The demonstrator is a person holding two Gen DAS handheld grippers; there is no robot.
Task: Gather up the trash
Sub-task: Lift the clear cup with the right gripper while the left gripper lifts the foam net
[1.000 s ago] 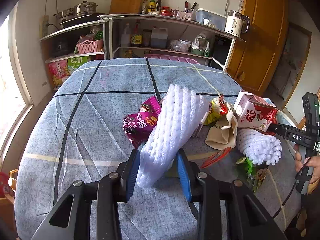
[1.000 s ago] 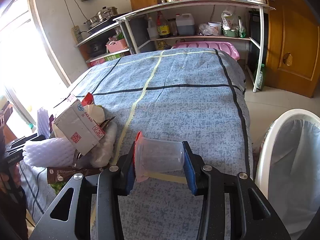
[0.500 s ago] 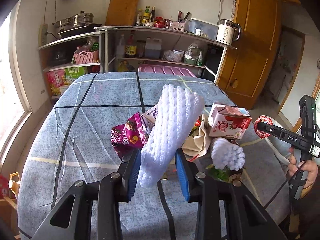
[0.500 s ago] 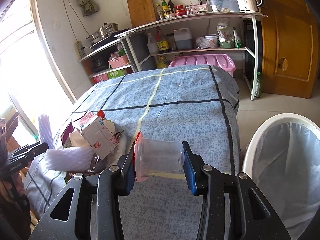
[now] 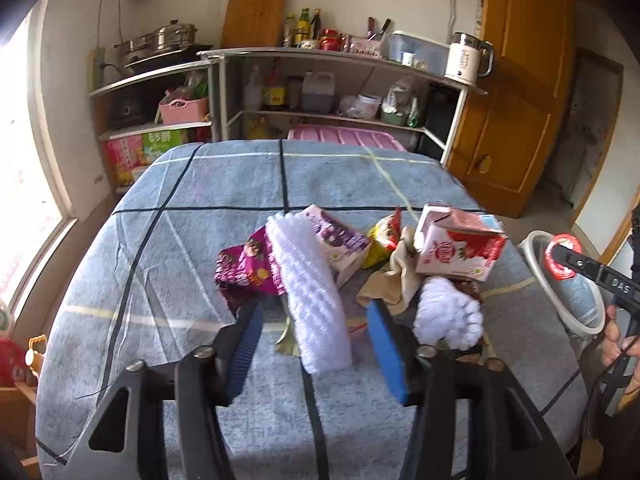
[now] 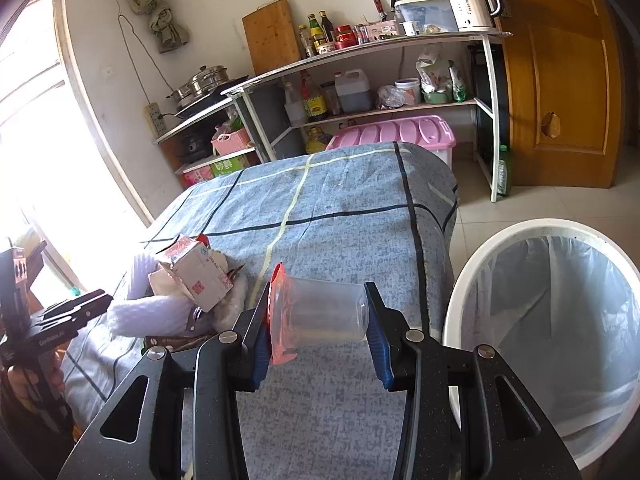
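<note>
A long white foam net sleeve (image 5: 308, 292) lies tilted on the blue checked tablecloth (image 5: 180, 240), between the fingers of my left gripper (image 5: 313, 308). Its jaws are opening, with a gap on each side of the foam and neither pad touching it. My right gripper (image 6: 318, 296) is shut on a clear plastic cup with a red lid (image 6: 324, 316), held sideways over the table's right edge. Just right of it stands the white bin with a clear liner (image 6: 472, 280). A pile of trash sits behind the foam: a strawberry milk carton (image 5: 456, 252), a purple wrapper (image 5: 244, 268) and a second foam net (image 5: 448, 316).
A purple-and-white box (image 5: 336, 244), a yellow wrapper (image 5: 384, 236) and beige paper (image 5: 396, 280) lie in the pile. Shelves with pots, bottles and a kettle (image 6: 472, 0) line the far wall. A pink storage box (image 6: 396, 136) and a wooden door (image 6: 560, 80) stand beyond the table.
The left jaws have spread and let go of the foam sleeve, which has dropped from upright to lying on the table. The right gripper has carried the cup toward the bin, which now fills more of its view.
</note>
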